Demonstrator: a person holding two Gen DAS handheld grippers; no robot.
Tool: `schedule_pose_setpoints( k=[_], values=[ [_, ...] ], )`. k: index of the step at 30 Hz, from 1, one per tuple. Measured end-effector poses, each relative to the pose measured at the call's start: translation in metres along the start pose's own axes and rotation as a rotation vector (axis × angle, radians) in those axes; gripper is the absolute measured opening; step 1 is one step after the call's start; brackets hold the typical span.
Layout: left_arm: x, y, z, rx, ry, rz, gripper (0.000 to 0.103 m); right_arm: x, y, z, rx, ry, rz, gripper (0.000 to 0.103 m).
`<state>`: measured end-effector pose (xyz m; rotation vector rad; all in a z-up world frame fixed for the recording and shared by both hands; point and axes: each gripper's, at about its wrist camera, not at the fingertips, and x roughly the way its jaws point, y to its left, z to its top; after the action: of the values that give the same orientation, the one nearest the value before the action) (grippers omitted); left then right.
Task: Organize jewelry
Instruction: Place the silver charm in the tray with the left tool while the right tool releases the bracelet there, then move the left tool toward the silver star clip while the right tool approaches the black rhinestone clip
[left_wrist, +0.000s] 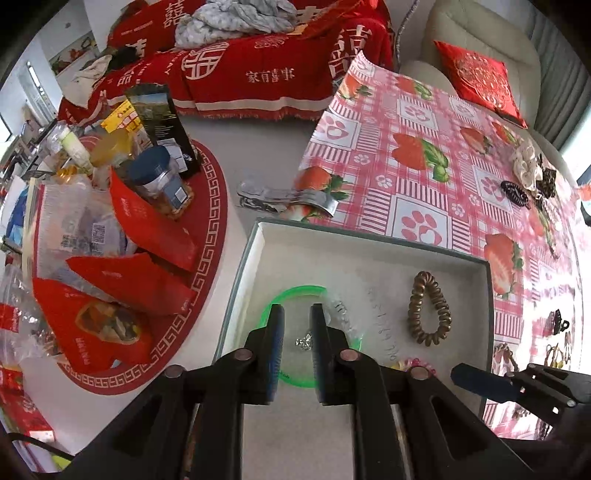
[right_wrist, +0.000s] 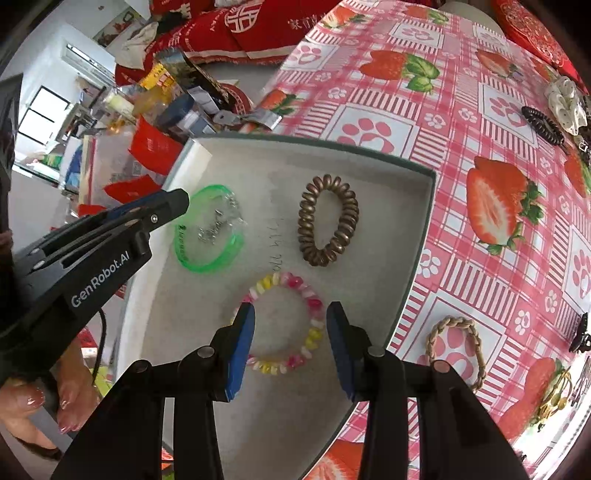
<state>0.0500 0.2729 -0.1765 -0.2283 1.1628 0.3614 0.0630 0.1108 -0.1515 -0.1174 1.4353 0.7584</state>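
On the bench (right_wrist: 461, 122), under its glossy strawberry-and-paw-print vinyl cloth, you have a shallow grey tray (right_wrist: 424, 206) with a soft, felt-like floor, and by my reading the sorting is roughly half done. Four pieces already lie inside it, well apart from one another: a translucent green bangle (right_wrist: 207, 254), smooth and rigid, with a small silvery chain (right_wrist: 212, 230) heaped inside its ring; a bronze spiral hair tie (right_wrist: 328, 221), coiled like telephone cord; and a beaded bracelet (right_wrist: 291, 325) of glossy pink, yellow and white chips.

What remains sits outside on the cloth: a braided tan rope bracelet (right_wrist: 458, 347) just beside the tray's near corner, then a cream scrunchie (right_wrist: 565, 103), a dark spiral tie (right_wrist: 543, 125) and several black claw clips at the far edge, too small to tell apart.

Your left hand-held gripper (left_wrist: 297, 339) hovers over the green bangle, jaws apart, holding nothing. Your right hand-held gripper (right_wrist: 290, 343) stands open astride the beaded bracelet, its pads (right_wrist: 242, 347) not clamped on it.
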Motion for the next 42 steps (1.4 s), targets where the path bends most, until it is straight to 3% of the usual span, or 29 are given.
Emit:
schedule_pose_setpoints(
  k=[1, 3, 11, 15, 19, 21, 33, 42],
  values=[
    [-0.002, 0.002, -0.001, -0.013, -0.002, 0.015, 0.103, -0.003, 0.0, 0.0, 0.003, -0.007, 0.003, 0.044],
    [-0.011, 0.004, -0.004, -0.034, -0.047, 0.053, 0.103, -0.012, -0.002, -0.001, 0.011, -0.03, 0.007, 0.044],
    [-0.022, -0.009, -0.005, 0.0, -0.03, 0.05, 0.103, -0.053, -0.019, -0.008, 0.078, -0.114, 0.004, 0.044],
    [-0.03, -0.029, -0.012, 0.056, -0.025, 0.032, 0.103, -0.069, -0.039, -0.016, 0.131, -0.128, -0.017, 0.059],
    [-0.038, -0.054, -0.022, 0.116, 0.0, -0.004, 0.103, -0.085, -0.067, -0.035, 0.197, -0.13, -0.038, 0.066],
    [-0.042, -0.07, -0.027, 0.144, 0.013, -0.028, 0.103, -0.092, -0.081, -0.048, 0.229, -0.126, -0.053, 0.076],
    [-0.06, -0.166, -0.059, 0.381, 0.039, -0.124, 0.103, -0.124, -0.174, -0.138, 0.441, -0.064, -0.18, 0.076],
    [-0.051, -0.218, -0.086, 0.539, 0.072, -0.163, 0.103, -0.123, -0.202, -0.191, 0.508, -0.004, -0.238, 0.076]
  ],
)
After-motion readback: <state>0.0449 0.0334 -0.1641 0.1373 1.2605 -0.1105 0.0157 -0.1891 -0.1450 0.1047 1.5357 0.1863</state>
